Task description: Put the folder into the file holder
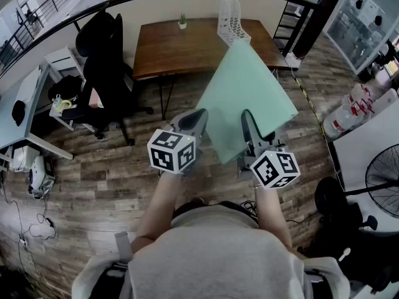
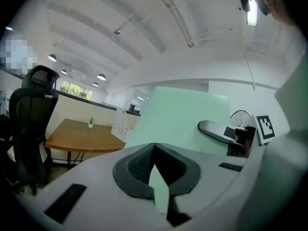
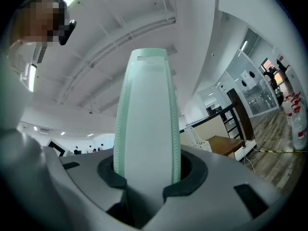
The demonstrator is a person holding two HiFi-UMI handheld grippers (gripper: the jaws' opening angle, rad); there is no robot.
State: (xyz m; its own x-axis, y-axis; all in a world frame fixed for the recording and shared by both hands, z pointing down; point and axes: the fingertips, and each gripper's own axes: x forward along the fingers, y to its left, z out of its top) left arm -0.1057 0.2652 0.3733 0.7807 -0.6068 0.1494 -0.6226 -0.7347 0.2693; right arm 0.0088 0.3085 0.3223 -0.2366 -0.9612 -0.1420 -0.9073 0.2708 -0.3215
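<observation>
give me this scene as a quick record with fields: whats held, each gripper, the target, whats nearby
held item: light green folder, tilted, in the air over the floor
left: left gripper shut on the folder's thin edge
right: right gripper shut on the folder's thick edge
target: white file holder standing on the wooden table, apart from the folder
status: folder not yet in the file holder
nearby: potted plant on the table; black office chair left of it
</observation>
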